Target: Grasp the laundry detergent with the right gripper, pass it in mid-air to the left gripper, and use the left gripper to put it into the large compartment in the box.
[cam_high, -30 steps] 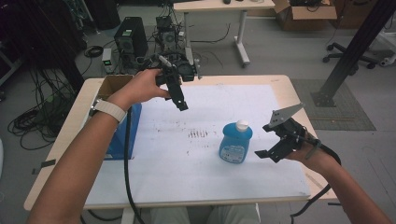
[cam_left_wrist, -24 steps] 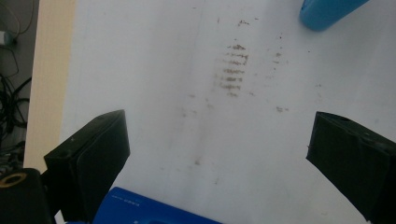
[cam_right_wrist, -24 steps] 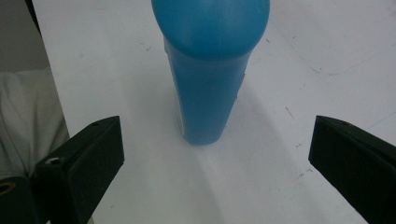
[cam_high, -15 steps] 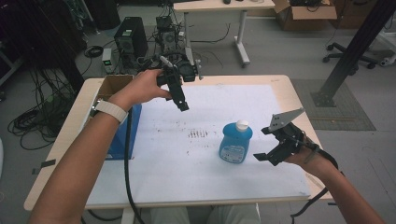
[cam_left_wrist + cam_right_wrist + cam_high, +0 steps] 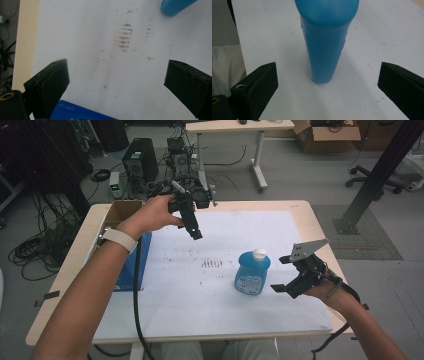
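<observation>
A blue bottle (image 5: 252, 274) with a white cap (image 5: 258, 253) stands upright on the white mat (image 5: 210, 295), right of centre. My right gripper (image 5: 283, 274) is level with it just to its right, open and holding nothing. In the right gripper view the bottle (image 5: 325, 42) stands straight ahead between the wide-apart jaws of the right gripper (image 5: 328, 82), with no contact. My left gripper (image 5: 193, 228) hangs over the far left of the mat, pointing down. In the left gripper view the left gripper (image 5: 117, 75) is open over bare mat, with the bottle (image 5: 175, 6) at the top right.
A blue box (image 5: 143, 255) lies at the mat's left edge under my left forearm, and the blue box (image 5: 80, 113) also appears near the left jaw. An open cardboard box (image 5: 119, 212) sits at the far left corner. Dark smudges (image 5: 212, 264) mark the mat's middle.
My right gripper has moved left, closer to the bottle. The left gripper has stayed almost still.
</observation>
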Demonstrator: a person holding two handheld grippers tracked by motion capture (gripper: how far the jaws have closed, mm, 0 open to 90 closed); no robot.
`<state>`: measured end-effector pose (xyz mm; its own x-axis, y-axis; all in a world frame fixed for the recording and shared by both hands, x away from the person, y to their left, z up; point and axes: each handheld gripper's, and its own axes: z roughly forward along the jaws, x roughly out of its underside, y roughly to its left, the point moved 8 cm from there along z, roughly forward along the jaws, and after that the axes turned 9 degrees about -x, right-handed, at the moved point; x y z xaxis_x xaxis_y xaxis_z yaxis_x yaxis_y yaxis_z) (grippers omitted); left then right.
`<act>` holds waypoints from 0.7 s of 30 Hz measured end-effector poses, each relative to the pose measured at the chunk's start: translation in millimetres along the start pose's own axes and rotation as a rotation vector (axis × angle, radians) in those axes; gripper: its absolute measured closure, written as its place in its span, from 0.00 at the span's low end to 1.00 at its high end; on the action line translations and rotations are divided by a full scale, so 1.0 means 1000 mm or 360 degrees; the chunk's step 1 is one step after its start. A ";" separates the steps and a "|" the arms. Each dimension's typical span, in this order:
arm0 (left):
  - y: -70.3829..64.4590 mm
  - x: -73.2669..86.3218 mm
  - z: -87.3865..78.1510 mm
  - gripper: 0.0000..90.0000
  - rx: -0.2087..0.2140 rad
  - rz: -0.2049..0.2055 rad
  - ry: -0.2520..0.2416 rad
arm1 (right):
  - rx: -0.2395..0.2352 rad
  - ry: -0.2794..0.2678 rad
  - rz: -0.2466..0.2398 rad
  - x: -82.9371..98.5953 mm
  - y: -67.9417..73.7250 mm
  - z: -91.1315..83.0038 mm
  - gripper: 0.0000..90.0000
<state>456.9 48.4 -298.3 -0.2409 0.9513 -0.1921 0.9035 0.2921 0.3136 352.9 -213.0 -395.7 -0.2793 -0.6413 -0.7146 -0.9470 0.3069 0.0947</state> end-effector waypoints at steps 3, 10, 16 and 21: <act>0.000 0.000 0.000 0.07 0.0002 -0.0008 0.0000 | 0.0002 -0.0030 -0.0008 0.001 0.000 0.002 0.03; 0.000 0.000 0.001 0.07 0.0002 -0.0002 0.0004 | 0.0017 -0.0098 -0.0020 0.002 -0.001 0.003 0.03; 0.000 0.001 0.002 0.07 0.0005 0.0001 0.0008 | 0.0023 -0.0165 -0.0051 0.004 -0.001 0.006 0.03; 0.000 0.000 0.002 0.07 0.0008 -0.0004 0.0009 | 0.0020 -0.0220 -0.0064 0.005 -0.001 0.009 0.03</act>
<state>457.4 48.6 -300.7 -0.2452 0.9511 -0.1876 0.9046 0.2941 0.3085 354.2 -209.8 -405.5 -0.2155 -0.5505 -0.8066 -0.9547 0.2922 0.0556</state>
